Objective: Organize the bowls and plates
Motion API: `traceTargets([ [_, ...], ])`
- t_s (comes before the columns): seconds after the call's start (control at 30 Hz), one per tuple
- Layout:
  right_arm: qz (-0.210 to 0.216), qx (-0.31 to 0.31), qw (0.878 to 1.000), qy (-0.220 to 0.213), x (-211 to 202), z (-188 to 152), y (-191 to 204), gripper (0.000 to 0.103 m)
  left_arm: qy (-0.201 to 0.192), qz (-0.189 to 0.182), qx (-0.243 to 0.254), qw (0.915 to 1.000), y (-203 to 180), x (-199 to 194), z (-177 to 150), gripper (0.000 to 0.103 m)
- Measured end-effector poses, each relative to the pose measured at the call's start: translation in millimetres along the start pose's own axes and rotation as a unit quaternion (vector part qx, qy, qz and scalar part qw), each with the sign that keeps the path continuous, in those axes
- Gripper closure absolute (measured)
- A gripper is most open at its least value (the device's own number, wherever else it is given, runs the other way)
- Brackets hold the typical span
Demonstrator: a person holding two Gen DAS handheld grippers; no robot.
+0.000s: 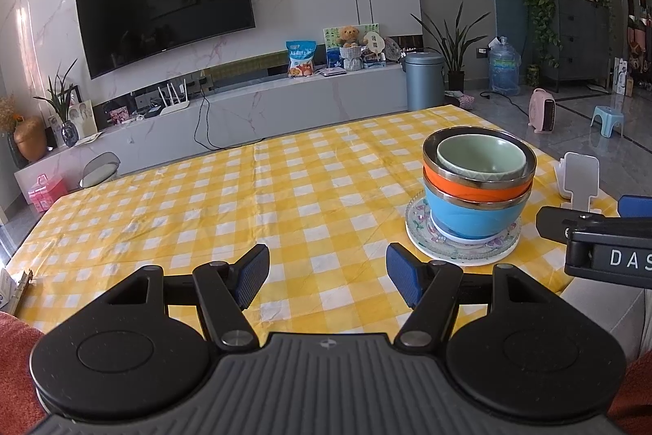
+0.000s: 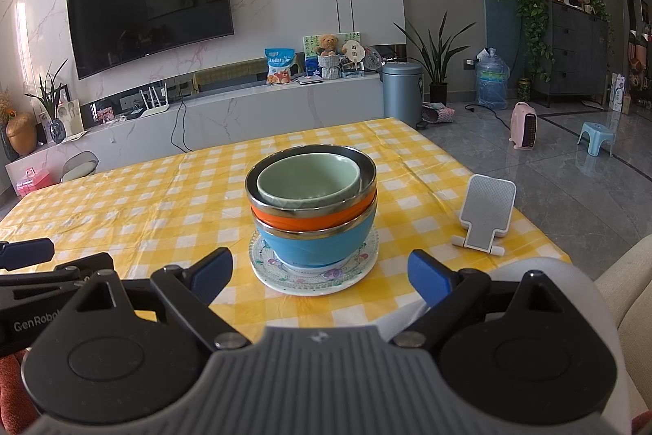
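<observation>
The yellow checked table point(image 2: 163, 198) carries one stack. A patterned plate point(image 2: 265, 263) supports a blue bowl point(image 2: 318, 245), which holds an orange bowl point(image 2: 309, 221), which holds a green bowl point(image 2: 309, 182). A white phone stand point(image 2: 487, 215) sits right of the stack. The left gripper point(image 1: 328, 278) and right gripper point(image 2: 322, 274) are spread, empty, just short of the plate.

A white phone stand point(image 2: 485, 215) sits on the yellow checked tablecloth point(image 2: 163, 198); behind are a wall-mounted television point(image 2: 148, 7), a grey bin point(image 2: 402, 92), a pink heater point(image 2: 525, 125) and a blue stool point(image 2: 595, 136)
</observation>
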State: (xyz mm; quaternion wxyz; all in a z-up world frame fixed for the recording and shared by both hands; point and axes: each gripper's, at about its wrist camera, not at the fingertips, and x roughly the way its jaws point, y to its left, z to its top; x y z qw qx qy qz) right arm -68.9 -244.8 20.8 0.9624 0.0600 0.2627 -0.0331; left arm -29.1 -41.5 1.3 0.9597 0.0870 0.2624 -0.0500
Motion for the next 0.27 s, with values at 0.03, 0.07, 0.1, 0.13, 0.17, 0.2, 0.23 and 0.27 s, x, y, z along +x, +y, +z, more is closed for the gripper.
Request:
traceTargets([
  [0.03, 0.000, 0.000, 1.000, 0.000, -0.3, 0.0, -0.2, 0.012, 0.000, -0.002, -0.001, 1.0000, 0.0, -0.3, 0.0, 0.026],
  [0.07, 0.000, 0.000, 1.000, 0.000, 0.0, -0.1, 0.0, 0.012, 0.000, -0.004, -0.002, 1.0000, -0.1, -0.8, 0.1, 0.026],
  [0.1, 0.000, -0.001, 1.000, 0.000, 0.0, -0.1, 0.0, 0.012, -0.001, -0.005, -0.004, 1.0000, -0.1, -1.6, 0.1, 0.026],
  [0.13, 0.000, 0.000, 1.000, 0.000, -0.4, 0.0, -0.2, 0.012, -0.001, -0.005, -0.005, 1.0000, 0.3, -1.9, 0.2, 0.026],
  [0.17, 0.000, -0.001, 1.000, 0.000, -0.1, -0.1, -0.1, 0.012, -0.002, -0.005, -0.005, 1.0000, 0.5, -2.5, 0.2, 0.026],
  [0.2, 0.000, 0.000, 1.000, 0.000, -0.3, 0.0, -0.2, 0.012, -0.003, -0.004, -0.006, 1.0000, 0.6, -3.0, 0.1, 0.026],
  [0.23, 0.000, 0.000, 1.000, 0.000, -0.1, -0.1, 0.0, 0.012, -0.003, -0.005, -0.007, 1.0000, 0.7, -3.3, 0.1, 0.025],
  [0.27, 0.000, 0.000, 1.000, 0.000, -0.4, 0.0, -0.2, 0.012, -0.002, -0.005, -0.008, 1.0000, 1.4, -2.9, 0.8, 0.025],
])
